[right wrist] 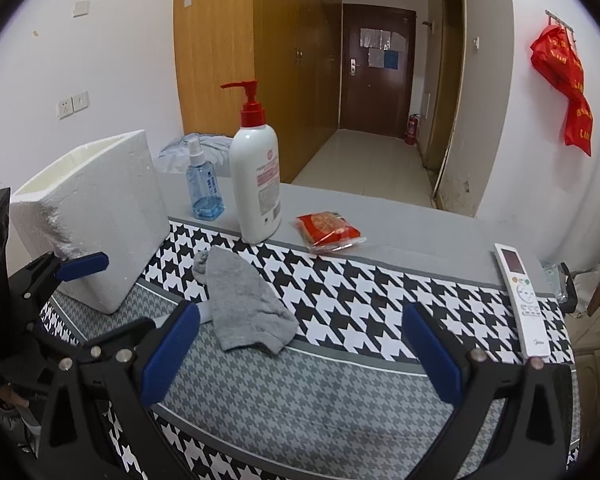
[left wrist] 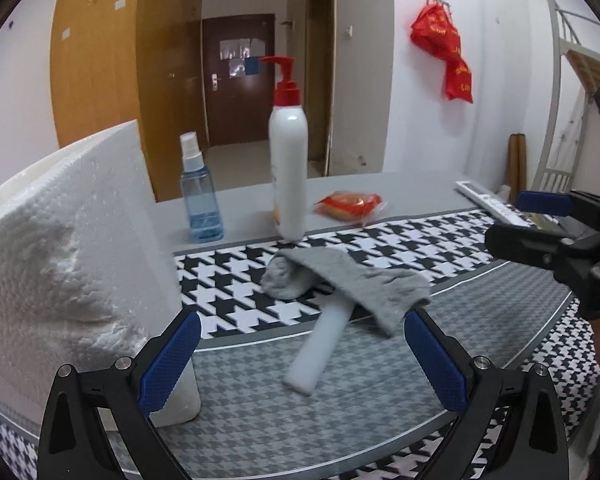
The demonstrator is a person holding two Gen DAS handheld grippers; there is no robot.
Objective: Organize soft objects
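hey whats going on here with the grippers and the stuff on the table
A person holds a gripper in each hand over a houndstooth-covered table. Both the left gripper and the right gripper are open and hold nothing. A grey sock lies on the cloth, draped over one end of a white foam bar, beside a white foam box. Nothing has been picked up yet.

Even, soft indoor light, no hard shadows. Heavy fisheye bending with dark vignetted corners. White foam strip (left wrist: 318, 350) is motion-blurred in the left view.
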